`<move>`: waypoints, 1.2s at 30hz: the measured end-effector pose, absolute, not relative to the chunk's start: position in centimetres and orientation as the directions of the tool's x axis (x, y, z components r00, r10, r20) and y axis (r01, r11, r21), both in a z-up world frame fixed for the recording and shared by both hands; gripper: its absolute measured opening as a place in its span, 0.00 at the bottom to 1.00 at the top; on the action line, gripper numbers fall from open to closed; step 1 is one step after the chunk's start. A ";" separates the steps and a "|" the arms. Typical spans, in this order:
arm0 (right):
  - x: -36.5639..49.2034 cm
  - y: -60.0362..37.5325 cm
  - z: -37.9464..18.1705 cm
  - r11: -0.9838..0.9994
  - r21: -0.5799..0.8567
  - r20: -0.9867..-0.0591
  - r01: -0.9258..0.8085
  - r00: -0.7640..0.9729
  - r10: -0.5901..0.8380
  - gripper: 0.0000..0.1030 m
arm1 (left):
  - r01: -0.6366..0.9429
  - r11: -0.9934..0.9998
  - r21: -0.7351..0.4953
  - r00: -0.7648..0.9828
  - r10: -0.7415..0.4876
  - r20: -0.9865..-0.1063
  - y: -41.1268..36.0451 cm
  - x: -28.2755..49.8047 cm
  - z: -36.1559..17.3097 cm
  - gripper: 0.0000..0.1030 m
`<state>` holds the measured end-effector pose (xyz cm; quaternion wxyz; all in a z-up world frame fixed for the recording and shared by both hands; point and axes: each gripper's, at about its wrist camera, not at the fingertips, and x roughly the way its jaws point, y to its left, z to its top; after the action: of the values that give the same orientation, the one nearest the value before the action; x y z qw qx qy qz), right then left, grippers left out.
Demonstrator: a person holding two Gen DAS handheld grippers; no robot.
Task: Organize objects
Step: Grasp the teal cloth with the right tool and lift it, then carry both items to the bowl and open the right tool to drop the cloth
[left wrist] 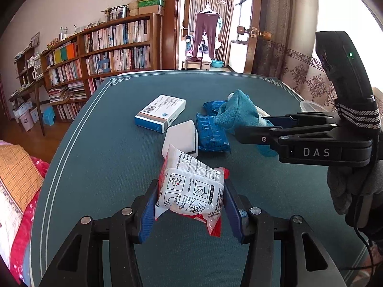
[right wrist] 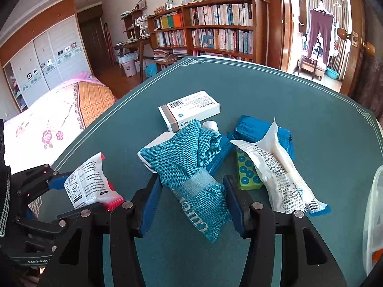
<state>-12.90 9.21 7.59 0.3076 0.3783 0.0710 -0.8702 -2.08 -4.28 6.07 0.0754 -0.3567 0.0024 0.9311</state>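
My left gripper [left wrist: 191,198] is shut on a white and red plastic packet [left wrist: 191,191] with printed pictograms, held just above the green table mat [left wrist: 107,155]. The packet also shows in the right wrist view [right wrist: 88,184]. My right gripper [right wrist: 192,201] is shut on a rolled teal cloth pouch [right wrist: 189,167], which shows in the left wrist view [left wrist: 237,112] too. On the mat lie a white medicine box [left wrist: 161,112], a white pad [left wrist: 182,136], blue packets [left wrist: 210,131], a green dotted box [right wrist: 247,174] and a long white sachet [right wrist: 277,165].
A clear plastic container [right wrist: 373,215] stands at the mat's right edge. A bed [right wrist: 59,119] lies to the left of the table. Bookshelves [left wrist: 107,47] and a doorway [left wrist: 205,28] are behind the table.
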 end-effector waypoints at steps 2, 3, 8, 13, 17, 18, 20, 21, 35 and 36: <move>-12.5 9.8 8.0 -0.806 0.120 -0.696 0.579 -0.530 -0.485 0.52 | -0.153 -0.987 -0.048 -0.738 0.147 -0.659 -3.8 -2.0 6.4 0.53; -12.4 10.1 8.3 -0.810 0.127 -0.693 0.573 -0.533 -0.486 0.52 | -0.160 -0.986 -0.047 -0.739 0.151 -0.657 -3.5 -2.0 6.5 0.53; -11.9 12.9 9.4 -0.842 0.163 -0.672 0.515 -0.567 -0.477 0.52 | -0.197 -0.979 -0.044 -0.744 0.179 -0.644 -1.9 -2.2 7.3 0.53; -12.1 17.1 10.7 -0.881 0.196 -0.659 0.430 -0.608 -0.443 0.52 | -0.240 -0.970 -0.036 -0.750 0.209 -0.627 -0.1 -2.5 8.2 0.53; -12.5 21.3 11.9 -0.911 0.213 -0.655 0.352 -0.640 -0.401 0.52 | -0.272 -0.962 -0.039 -0.750 0.237 -0.618 1.4 -2.8 8.7 0.53; -12.5 22.4 12.3 -0.917 0.219 -0.652 0.333 -0.649 -0.391 0.52 | -0.280 -0.959 -0.039 -0.748 0.244 -0.617 1.8 -2.9 8.8 0.53; -12.6 24.5 13.0 -0.930 0.225 -0.644 0.291 -0.672 -0.366 0.53 | -0.296 -0.955 -0.038 -0.743 0.255 -0.619 2.8 -3.2 8.8 0.53; -12.7 25.6 13.3 -0.937 0.224 -0.640 0.268 -0.685 -0.349 0.53 | -0.304 -0.952 -0.038 -0.740 0.261 -0.620 3.3 -3.4 8.9 0.53; -16.0 37.1 14.0 -0.979 0.206 -0.670 0.007 -0.727 -0.146 0.53 | -0.428 -0.903 -0.035 -0.701 0.356 -0.618 11.1 -6.4 9.9 0.53; -16.1 37.6 13.8 -0.978 0.210 -0.674 -0.004 -0.725 -0.142 0.53 | -0.435 -0.900 -0.039 -0.696 0.363 -0.619 11.7 -6.7 9.9 0.53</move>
<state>-16.11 37.57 13.77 0.0374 0.3687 -0.0987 -0.9235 -6.74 11.65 9.92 0.2171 -0.3237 0.0553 0.9193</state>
